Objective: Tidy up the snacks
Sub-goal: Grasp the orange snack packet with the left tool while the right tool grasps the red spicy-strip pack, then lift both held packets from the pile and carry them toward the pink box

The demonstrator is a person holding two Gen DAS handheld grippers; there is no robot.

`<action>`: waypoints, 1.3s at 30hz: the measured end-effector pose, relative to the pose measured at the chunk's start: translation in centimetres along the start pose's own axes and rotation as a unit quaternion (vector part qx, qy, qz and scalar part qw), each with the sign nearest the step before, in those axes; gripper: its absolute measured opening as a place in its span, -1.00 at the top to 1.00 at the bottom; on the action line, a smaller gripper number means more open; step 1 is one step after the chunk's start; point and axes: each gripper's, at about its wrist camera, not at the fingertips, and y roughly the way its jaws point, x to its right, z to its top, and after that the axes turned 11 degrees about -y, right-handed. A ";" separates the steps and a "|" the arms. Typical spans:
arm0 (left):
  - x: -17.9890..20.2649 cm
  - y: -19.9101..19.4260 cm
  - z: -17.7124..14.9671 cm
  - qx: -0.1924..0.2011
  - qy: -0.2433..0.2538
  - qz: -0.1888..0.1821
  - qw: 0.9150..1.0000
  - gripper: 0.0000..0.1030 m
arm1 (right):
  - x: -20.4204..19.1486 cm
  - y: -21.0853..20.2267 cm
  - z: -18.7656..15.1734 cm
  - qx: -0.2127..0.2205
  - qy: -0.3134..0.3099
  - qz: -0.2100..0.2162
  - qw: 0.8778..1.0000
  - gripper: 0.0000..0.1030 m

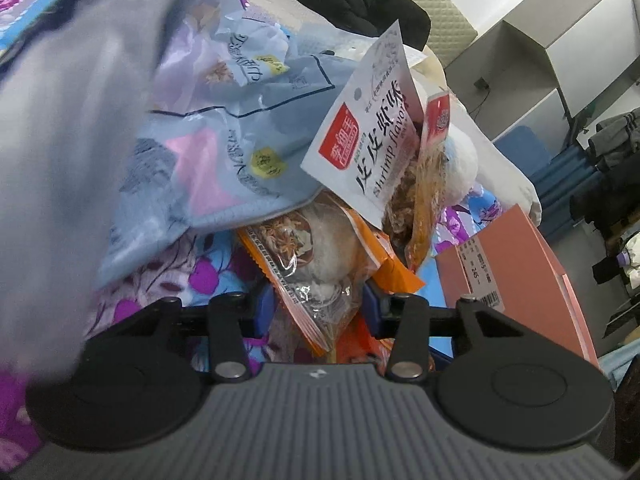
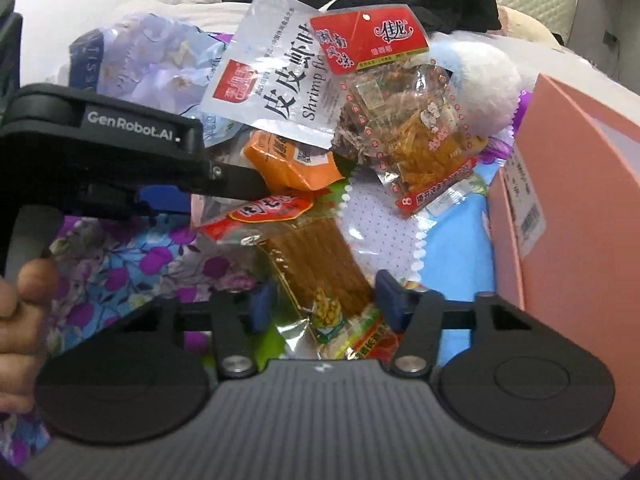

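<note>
Both claws stand open over the snack heap on the flowered bedsheet [image 2: 120, 272], the left claw [image 1: 316, 304] around an orange packet [image 1: 312, 264] and the right claw [image 2: 320, 300] around a brown strip packet [image 2: 316, 260]; these light, crinkly, slippery bags likely grip best at a flat sealed edge.

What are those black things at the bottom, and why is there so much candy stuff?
Those are two grabbers that a person holds, one in each hand. Each carries a camera looking out past its blue fingers, so you get one picture from each. The left gripper has an orange packet between its fingers. The right gripper has a brown snack pack between its. Both look open, not squeezing. The snacks lie in a pile on a flowery cloth, with a white shrimp bag on top. A pink box stands to the right.
</note>
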 end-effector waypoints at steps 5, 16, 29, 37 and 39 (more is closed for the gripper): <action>-0.2 -1.8 -1.3 -0.002 -0.018 0.001 1.000 0.04 | -0.4 -2.1 -0.6 0.002 -0.021 -0.013 1.000 0.34; 0.0 -8.0 -5.8 -0.002 -0.016 0.020 1.000 0.04 | -2.7 -7.8 -3.1 0.001 -0.060 -0.012 0.998 0.48; -1.5 -17.1 -11.3 0.005 0.014 0.045 0.999 0.04 | -6.7 -13.8 -7.3 0.006 -0.099 -0.015 0.995 0.71; -3.6 -20.4 -13.8 -0.009 0.016 0.078 0.997 0.02 | -8.0 -16.0 -9.9 0.005 -0.102 -0.006 0.995 0.66; -3.9 -20.8 -14.2 -0.010 0.018 0.084 0.996 0.01 | -8.0 -16.3 -10.2 0.006 -0.096 -0.002 0.995 0.63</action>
